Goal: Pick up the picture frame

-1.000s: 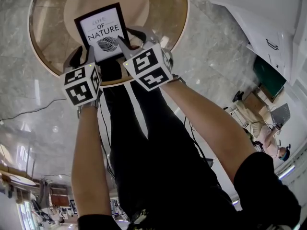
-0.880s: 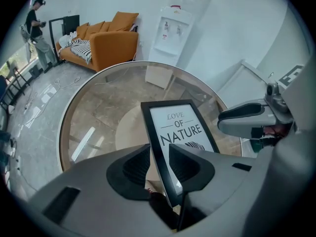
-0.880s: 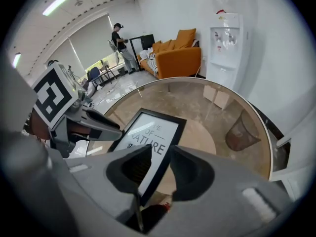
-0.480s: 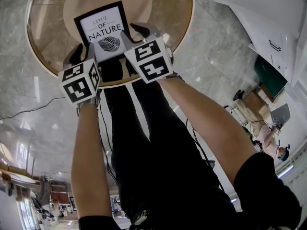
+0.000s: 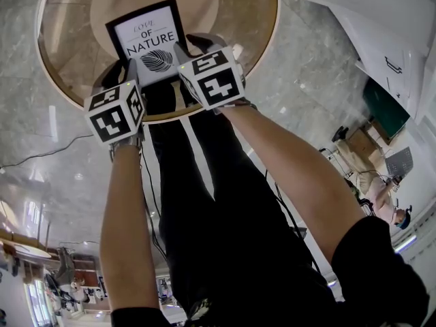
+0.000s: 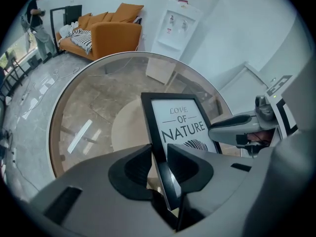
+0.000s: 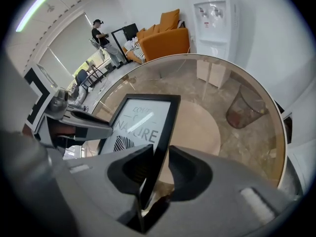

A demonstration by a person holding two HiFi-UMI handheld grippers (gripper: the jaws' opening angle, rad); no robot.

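Note:
A black picture frame (image 5: pixel 147 41) with a white "Love of Nature" print stands on the round glass table (image 5: pixel 248 46). My left gripper (image 6: pixel 159 154) straddles the frame's left edge (image 6: pixel 157 147). Its jaws are closing, and both pads touch that edge. My right gripper (image 7: pixel 161 158) straddles the frame's right edge (image 7: pixel 159 147). Its jaws are also closing, with the edge filling the gap between the pads. In the head view both marker cubes (image 5: pixel 114 112) (image 5: pixel 212 80) sit just below the frame and hide its lower corners.
The table's rim (image 5: pixel 68 97) lies close behind my hands. On the floor beyond the table are an orange sofa (image 6: pixel 111 33), a water dispenser (image 6: pixel 177 26) and a wire bin (image 7: pixel 242 110). A person (image 7: pixel 106 42) stands far off by the windows.
Both grippers have sunk a little onto the frame's sides, and the right one has rolled. The jaws of both have narrowed onto the frame's edges.

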